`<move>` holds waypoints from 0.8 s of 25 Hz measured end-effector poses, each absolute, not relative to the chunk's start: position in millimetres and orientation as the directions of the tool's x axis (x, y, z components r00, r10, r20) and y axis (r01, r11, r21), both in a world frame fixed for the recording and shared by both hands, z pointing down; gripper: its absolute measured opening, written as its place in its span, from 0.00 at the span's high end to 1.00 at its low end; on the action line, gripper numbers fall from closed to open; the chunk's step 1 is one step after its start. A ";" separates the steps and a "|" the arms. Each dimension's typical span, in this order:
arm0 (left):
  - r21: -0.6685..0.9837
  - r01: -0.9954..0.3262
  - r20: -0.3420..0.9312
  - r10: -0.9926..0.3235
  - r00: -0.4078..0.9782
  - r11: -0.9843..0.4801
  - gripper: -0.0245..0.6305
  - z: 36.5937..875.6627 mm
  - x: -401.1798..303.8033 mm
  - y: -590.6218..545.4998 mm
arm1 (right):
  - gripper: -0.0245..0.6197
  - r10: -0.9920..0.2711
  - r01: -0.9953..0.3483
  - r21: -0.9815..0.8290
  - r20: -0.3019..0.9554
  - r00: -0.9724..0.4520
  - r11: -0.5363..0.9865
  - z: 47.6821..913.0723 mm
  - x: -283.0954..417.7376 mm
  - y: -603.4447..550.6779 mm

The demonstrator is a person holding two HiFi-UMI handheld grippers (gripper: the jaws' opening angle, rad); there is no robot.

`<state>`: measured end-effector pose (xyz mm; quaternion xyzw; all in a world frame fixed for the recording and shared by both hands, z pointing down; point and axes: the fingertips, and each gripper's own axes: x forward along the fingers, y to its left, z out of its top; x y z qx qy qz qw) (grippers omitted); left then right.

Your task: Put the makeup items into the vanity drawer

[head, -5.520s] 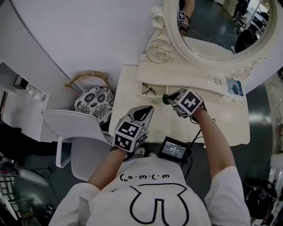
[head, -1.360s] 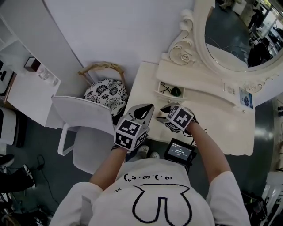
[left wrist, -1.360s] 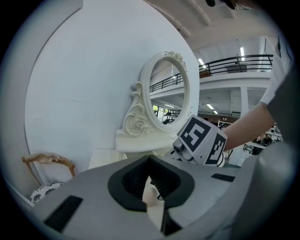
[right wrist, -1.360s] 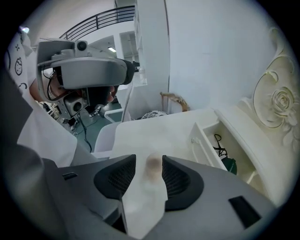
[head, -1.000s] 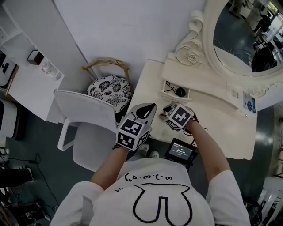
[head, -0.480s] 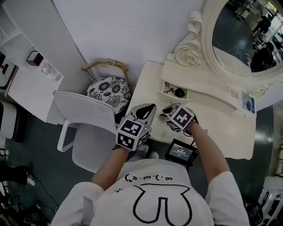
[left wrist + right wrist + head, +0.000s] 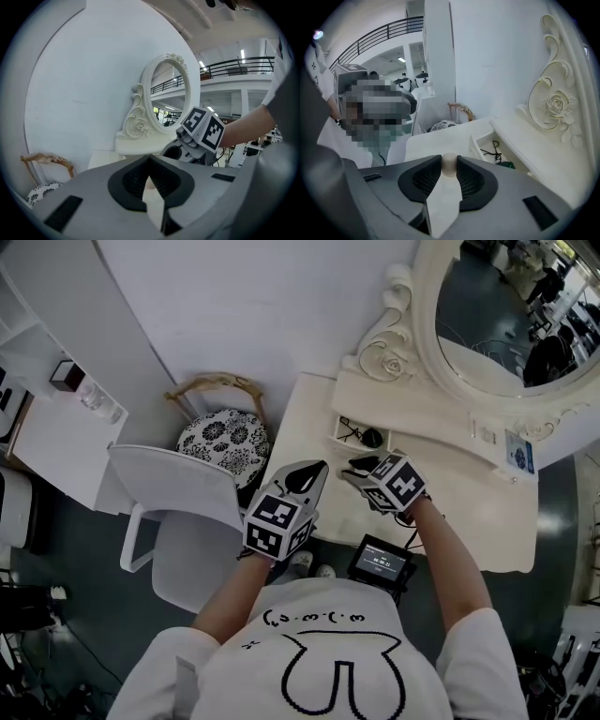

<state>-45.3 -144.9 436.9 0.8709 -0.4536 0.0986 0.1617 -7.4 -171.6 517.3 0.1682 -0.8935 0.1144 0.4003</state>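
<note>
Moved: right tool (image 7: 449, 169) rose, jaws just closing onto a cream ball (image 7: 449, 163).
Left tool (image 7: 149, 161): together, seemingly empty.
Next: I had to reach the drawer (image 7: 483, 140).

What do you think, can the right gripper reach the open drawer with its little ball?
Probably yes. The right gripper, fingers just closed onto the cream ball, hovers short of the open drawer, with only bare tabletop between them and room beside the green item.

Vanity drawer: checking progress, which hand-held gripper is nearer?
Right: the right hand-held gripper, jaws just closed on a cream ball, sits just before the drawer; the left hand-held gripper sits farther back.
</note>
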 end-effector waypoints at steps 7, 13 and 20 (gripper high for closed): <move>0.190 -0.812 0.320 -0.747 0.582 -0.552 0.97 438.0 -37.2 -146.7 | 0.81 -0.304 -0.481 -0.072 0.691 -0.655 0.874 494.0 1.1 -199.8; 0.193 -0.815 0.324 -0.748 0.579 -0.546 0.97 438.5 -41.0 -149.9 | 0.81 -0.393 -0.580 -0.093 0.648 -0.652 0.809 483.2 4.5 -233.7; 0.195 -0.823 0.334 -0.753 0.567 -0.534 0.97 440.5 -46.8 -154.8 | 0.81 -0.423 -0.651 -0.104 0.680 -0.598 0.752 499.6 5.2 -259.7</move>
